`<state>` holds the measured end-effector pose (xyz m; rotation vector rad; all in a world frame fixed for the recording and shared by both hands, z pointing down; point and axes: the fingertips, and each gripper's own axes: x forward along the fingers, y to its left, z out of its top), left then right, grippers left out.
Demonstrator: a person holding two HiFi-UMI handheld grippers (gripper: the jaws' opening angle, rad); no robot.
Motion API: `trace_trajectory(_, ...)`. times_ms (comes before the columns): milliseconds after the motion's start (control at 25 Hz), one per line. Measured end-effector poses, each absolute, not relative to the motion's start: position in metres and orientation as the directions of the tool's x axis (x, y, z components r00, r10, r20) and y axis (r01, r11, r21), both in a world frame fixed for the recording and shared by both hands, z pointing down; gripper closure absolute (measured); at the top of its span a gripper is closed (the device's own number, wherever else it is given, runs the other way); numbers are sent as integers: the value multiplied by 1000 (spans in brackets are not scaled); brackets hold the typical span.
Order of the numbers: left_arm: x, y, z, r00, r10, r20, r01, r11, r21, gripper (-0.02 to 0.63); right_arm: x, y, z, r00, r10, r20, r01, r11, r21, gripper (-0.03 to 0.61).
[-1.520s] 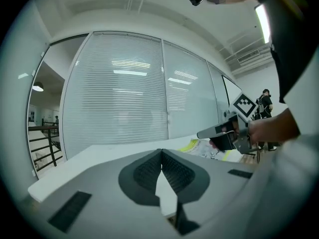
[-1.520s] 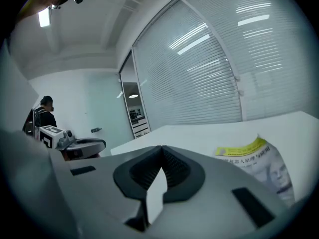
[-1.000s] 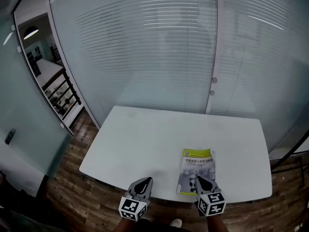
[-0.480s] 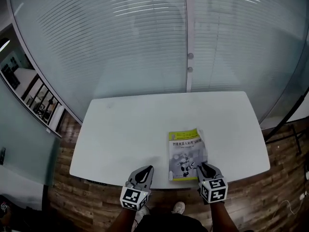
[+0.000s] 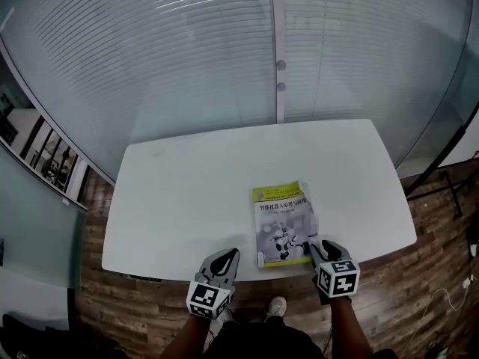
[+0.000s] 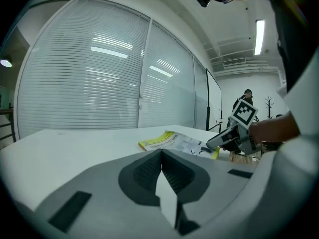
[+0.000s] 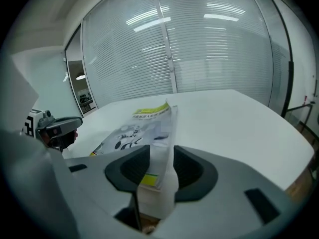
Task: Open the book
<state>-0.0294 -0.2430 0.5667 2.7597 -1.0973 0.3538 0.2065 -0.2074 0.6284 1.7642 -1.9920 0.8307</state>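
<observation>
Wood flooring (image 5: pixel 127 305) is showing below the near edge of a white table (image 5: pixel 187 193), and a light shoe (image 5: pixel 276 306) is poking out there between the person's forearms (image 5: pixel 346 331). Both grippers are hovering at that near edge.

The left gripper (image 5: pixel 224 256) is pointing across the tabletop, well to the left of the book (image 5: pixel 281 219). Its jaws are pressed together and empty. The right gripper (image 5: pixel 315 243) is sitting at the book's near right corner. Its jaws have just been opening and are now standing wide apart. That corner of the book is lying in the gap between them, and the pads are not pressing on it.

The book is lying flat on the table, right of the middle and close to the near edge, with its long side running away from the person. Its cover is facing up: a thin yellow strip nearest, then a grey picture with a small figure, then dark print and a yellow band at the far end. It is looking closed, though along its right edge I cannot tell whether the cover is lifting a little.

Beyond it the white tabletop is stretching on to its far edge. Behind the table a glass wall (image 5: pixel 187 66) with lowered blinds is filling the background, and two round fittings (image 5: pixel 281 75) are sitting on its upright post.
</observation>
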Motion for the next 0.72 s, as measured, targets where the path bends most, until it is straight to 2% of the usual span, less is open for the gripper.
trace_trajectory(280,-24,-243,568,723,-629,285,-667,-744,50,600,208,-209,640,-208,-717,665,-966,45,-254,463)
trace_trajectory(560,-29,-243,575,721,-625,298,-668,-741,63,600,208,-218,651,-258,-650,714,-951,41,-307,454)
trace_trajectory(720,-26,-241,573,739,-613,278,-656,-750,90,600,208,-216,656,-327,-610,722,-918,23,-397,440)
